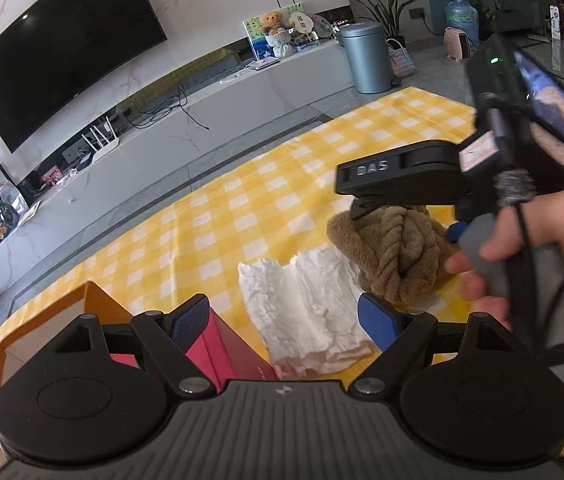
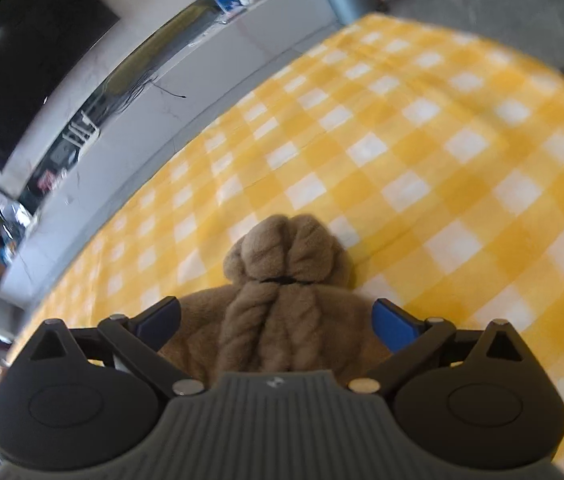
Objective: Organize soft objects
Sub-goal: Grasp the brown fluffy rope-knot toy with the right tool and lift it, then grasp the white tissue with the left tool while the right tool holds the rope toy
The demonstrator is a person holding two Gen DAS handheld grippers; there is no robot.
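A brown plush toy with a twisted rope-like strand (image 1: pixel 394 248) lies on the yellow checked tablecloth (image 1: pixel 241 208). A hand holds my right gripper (image 1: pixel 348 196) just over its far end. In the right wrist view the plush (image 2: pixel 286 272) lies between the wide-apart blue pads (image 2: pixel 396 328) of the right gripper (image 2: pixel 277 324), and the pads do not press on it. My left gripper (image 1: pixel 285 324) stands open above a crumpled white tissue (image 1: pixel 310 312), with nothing between its fingers.
An orange box (image 1: pixel 93 300) and a pink-red box (image 1: pixel 217 348) sit at the near left under the left gripper. Beyond the table's far edge are a white TV cabinet (image 1: pixel 185 120), a grey bin (image 1: pixel 366 56) and a wall-mounted TV (image 1: pixel 61 44).
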